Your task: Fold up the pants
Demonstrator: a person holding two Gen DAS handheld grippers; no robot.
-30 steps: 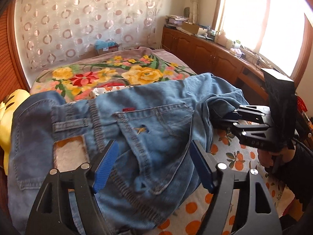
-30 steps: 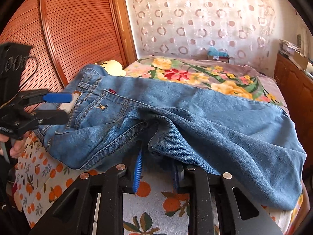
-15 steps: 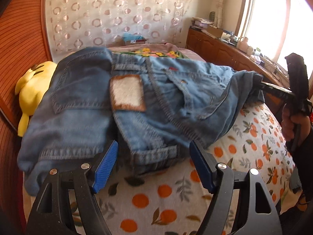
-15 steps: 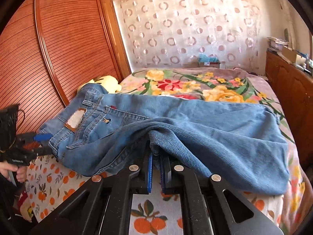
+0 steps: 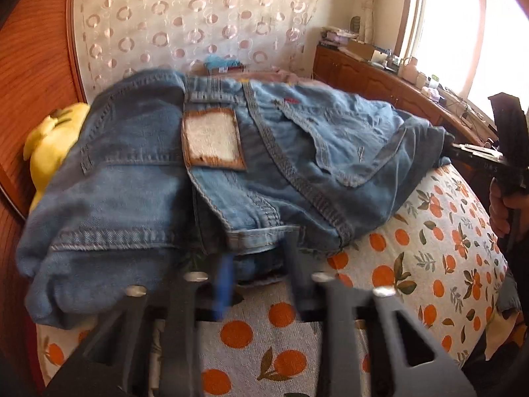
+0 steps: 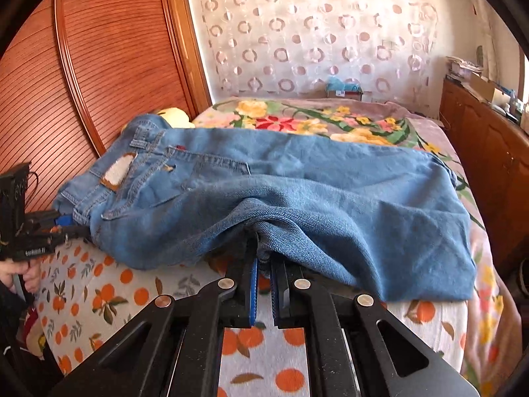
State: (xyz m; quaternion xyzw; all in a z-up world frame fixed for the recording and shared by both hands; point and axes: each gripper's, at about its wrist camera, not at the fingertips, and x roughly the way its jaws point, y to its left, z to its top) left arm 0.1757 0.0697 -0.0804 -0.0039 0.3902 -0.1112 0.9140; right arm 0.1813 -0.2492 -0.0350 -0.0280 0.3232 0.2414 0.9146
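The blue denim pants [image 6: 297, 198] are lying across the middle of the right wrist frame, on the bedspread with the orange fruit print [image 6: 109, 297], with the waistband and its pale leather patch [image 6: 117, 173] toward the left of the frame and the legs spreading to the right. A fold of the leg fabric is bunching up at lower centre, where the right gripper [image 6: 263, 264] is pinching it: its blue-padded jaws are standing almost together with denim caught between them. In the left wrist frame the pants [image 5: 215, 178] are filling the centre, the waistband end hanging toward the lower left and the patch [image 5: 213, 142] sitting just above the middle. The left gripper [image 5: 259, 258] is blurring at the bottom centre; its jaws have just been closing and are now standing narrow around the folded waistband edge, the denim lying between them, though the blur is hiding whether the pads are pressing on it. At the left edge of the right wrist frame that same left gripper [image 6: 71, 223] is showing against the waistband, with a hand [image 6: 20, 274] gripping its handle below. A yellow plush toy [image 5: 53, 142] is peeking out at the left behind the pants, beside the reddish wooden wardrobe [image 6: 99, 66]. A floral blanket [image 6: 314, 119] is covering the far part of the bed, and a circle-patterned curtain [image 6: 314, 26] is hanging across the upper frame.
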